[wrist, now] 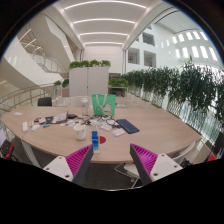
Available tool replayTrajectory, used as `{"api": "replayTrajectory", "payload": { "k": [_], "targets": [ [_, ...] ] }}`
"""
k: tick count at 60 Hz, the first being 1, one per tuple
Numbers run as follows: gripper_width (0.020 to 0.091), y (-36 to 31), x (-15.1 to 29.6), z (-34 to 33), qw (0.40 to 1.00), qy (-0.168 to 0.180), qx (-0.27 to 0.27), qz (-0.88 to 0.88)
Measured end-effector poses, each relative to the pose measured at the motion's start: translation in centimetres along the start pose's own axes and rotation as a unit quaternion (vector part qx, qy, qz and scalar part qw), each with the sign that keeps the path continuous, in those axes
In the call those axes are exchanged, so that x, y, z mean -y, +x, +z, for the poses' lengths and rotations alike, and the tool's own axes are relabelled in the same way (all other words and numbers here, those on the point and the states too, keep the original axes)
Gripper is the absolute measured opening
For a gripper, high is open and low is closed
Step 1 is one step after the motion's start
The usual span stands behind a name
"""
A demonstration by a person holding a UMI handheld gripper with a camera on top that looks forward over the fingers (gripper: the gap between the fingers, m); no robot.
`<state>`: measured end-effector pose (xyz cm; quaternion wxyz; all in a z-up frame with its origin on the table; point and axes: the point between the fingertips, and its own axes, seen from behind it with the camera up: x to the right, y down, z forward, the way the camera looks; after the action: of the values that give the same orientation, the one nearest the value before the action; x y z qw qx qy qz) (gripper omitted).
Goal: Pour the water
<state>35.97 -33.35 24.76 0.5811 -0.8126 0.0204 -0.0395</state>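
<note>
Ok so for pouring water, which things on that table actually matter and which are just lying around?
For the job:
blue bottle, just ahead of the open gripper
white cup, likely

Lying about:
green object at the table's far side
dark tablet
papers and small clutter
chairs

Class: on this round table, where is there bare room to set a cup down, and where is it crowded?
Bare wood lies right of the dark tablet, out to the table's right rim. Crowded: the left-centre, around the blue bottle and scattered papers. The open tool hovers short of the near edge.
</note>
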Motion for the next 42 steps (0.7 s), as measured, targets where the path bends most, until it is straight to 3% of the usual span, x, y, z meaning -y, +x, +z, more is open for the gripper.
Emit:
{"api": "replayTrajectory", "payload": {
  "k": [5,16,22,34,37,40,42],
  "targets": [
    [0.0826,-2.4,-1.1,2.2,1.0,0.005,0.023,0.011],
    [0.0825,-7.4,-3.0,14.3,0.999,0.03,0.043,-0.005],
    [0.0822,-9.4,-4.9,21.6,0.999,0.02,0.046,0.003],
    [0.0823,-10.6,-7.1,32.1,0.999,0.032,0.01,-0.004],
    [0.0767,-10.5,-6.8,33.8,0.999,0.043,0.005,-0.005],
    [0.0549,-10.2,-7.3,35.0,0.999,0.043,-0.006,-0.011],
    [0.0506,-10.1,-7.5,35.5,0.999,0.041,-0.01,-0.001]
  ]
}}
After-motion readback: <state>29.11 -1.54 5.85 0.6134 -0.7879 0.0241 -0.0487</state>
